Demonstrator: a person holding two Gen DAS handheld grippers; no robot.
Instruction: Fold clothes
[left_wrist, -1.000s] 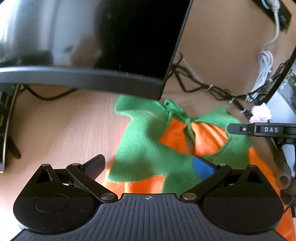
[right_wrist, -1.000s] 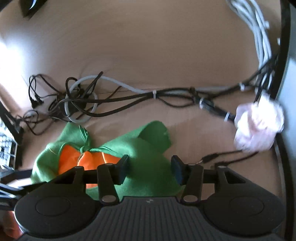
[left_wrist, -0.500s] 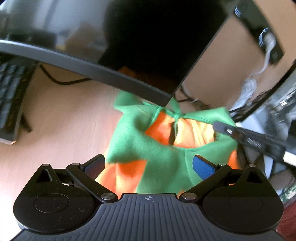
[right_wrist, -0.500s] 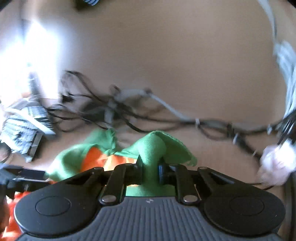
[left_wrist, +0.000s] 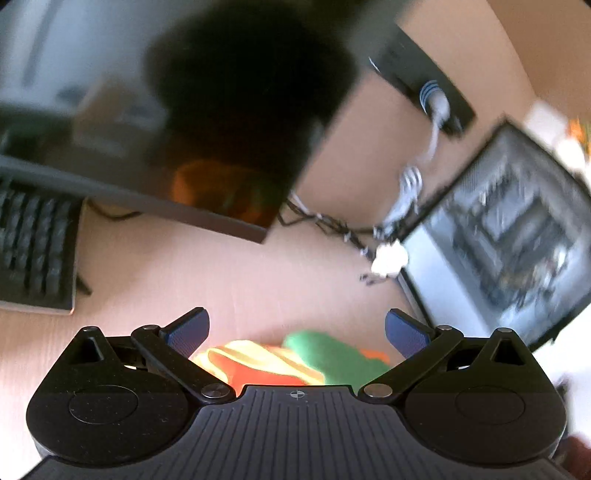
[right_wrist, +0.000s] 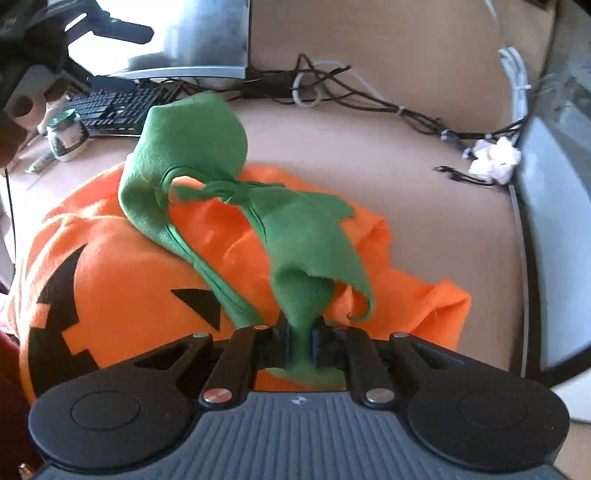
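An orange felt pumpkin costume (right_wrist: 122, 266) with black face shapes lies on the wooden desk. Its green leaf collar (right_wrist: 192, 140) with a tie cord is lifted and folded back over the orange body. My right gripper (right_wrist: 302, 341) is shut on a point of the green collar and holds it up. My left gripper (left_wrist: 297, 328) is open and empty, raised above the desk. In the blurred left wrist view only a bit of the costume (left_wrist: 325, 358) shows, low between the fingers.
A monitor (left_wrist: 166, 110) stands at the back, with a keyboard (left_wrist: 33, 251) to the left. A tangle of cables (right_wrist: 362, 99) runs along the back. A computer case (right_wrist: 554, 221) stands at the right. A crumpled tissue (right_wrist: 495, 158) lies near it, and a small jar (right_wrist: 66, 136) at the left.
My right gripper closed on the green collar and pulled it back over the orange body. My left gripper drew back and up, so the costume dropped low in its view.
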